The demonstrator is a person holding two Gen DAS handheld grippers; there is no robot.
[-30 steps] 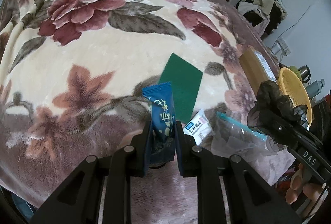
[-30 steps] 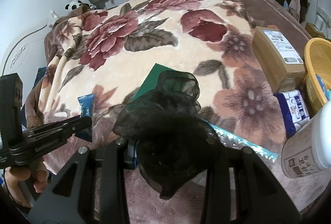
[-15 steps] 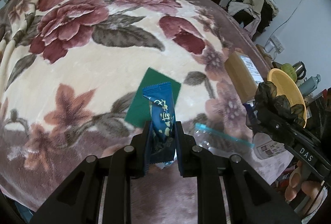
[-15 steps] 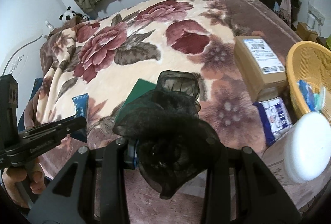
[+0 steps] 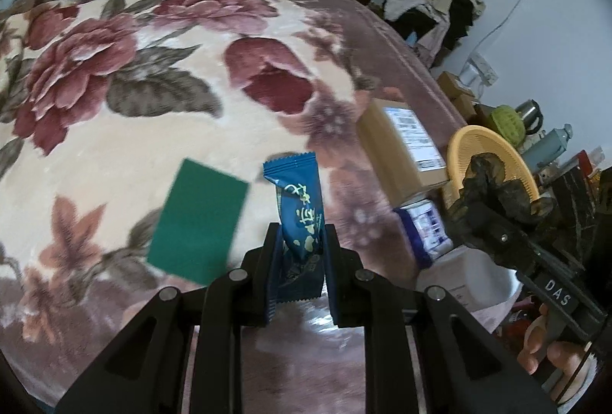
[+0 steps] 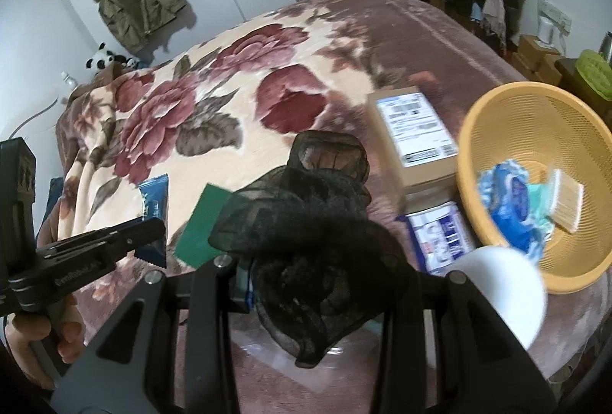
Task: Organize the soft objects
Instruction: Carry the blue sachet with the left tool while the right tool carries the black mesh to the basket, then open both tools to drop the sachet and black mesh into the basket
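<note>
Left gripper (image 5: pixel 300 253) is pinching the blue packet (image 5: pixel 300 211), right gripper (image 6: pixel 317 284) clamping the black scrunchie (image 6: pixel 317 223); I'm carrying both, next needing release over the basket (image 6: pixel 497 108) ahead-right.

A black mesh scrunchie (image 6: pixel 306 223) is clamped in the right gripper (image 6: pixel 317 284) above the floral blanket (image 6: pixel 229 100). At the right, a yellow basket (image 6: pixel 508 116) is seen beside a cardboard box (image 6: pixel 413 131). At the left, a blue packet (image 6: pixel 155 200) is gripped by the left gripper (image 6: pixel 153 234).
</note>
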